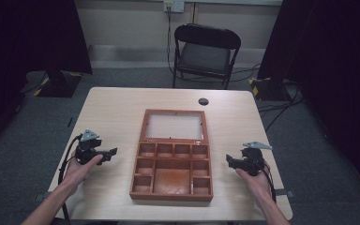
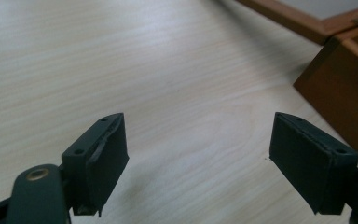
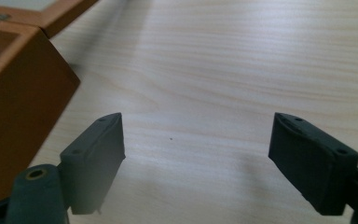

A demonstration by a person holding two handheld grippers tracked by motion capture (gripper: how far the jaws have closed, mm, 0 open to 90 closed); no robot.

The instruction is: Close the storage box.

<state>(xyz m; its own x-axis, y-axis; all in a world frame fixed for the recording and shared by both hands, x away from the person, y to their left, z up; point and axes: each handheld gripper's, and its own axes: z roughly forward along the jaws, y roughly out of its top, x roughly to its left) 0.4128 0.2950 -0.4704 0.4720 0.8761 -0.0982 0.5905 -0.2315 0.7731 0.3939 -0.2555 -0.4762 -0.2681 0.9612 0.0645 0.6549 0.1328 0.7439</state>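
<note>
A wooden box (image 1: 172,172) lies open in the middle of the bench (image 1: 112,112), its glazed lid (image 1: 174,125) folded flat away from the person and its compartments facing up. The left tool (image 1: 111,153) is held just off the box's left side and the right tool (image 1: 229,161) just off its right side, each pointing inward at the box and apart from it, so the box sits between the two. Both tools stand with jaws spread wide and nothing between them; the left gripper view shows bare pale wood between the pads (image 2: 103,163), and the right gripper view shows the same (image 3: 98,161). In the left gripper view a corner of the box (image 2: 340,88) enters from the right, cut off by the frame; in the right gripper view the box wall (image 3: 18,102) is cut off at the left. From above the compartments are in shade and too small to tell what they hold. A folding chair (image 1: 205,55) stands beyond the bench. The person's forearms are cut off at the bottom edge.
</note>
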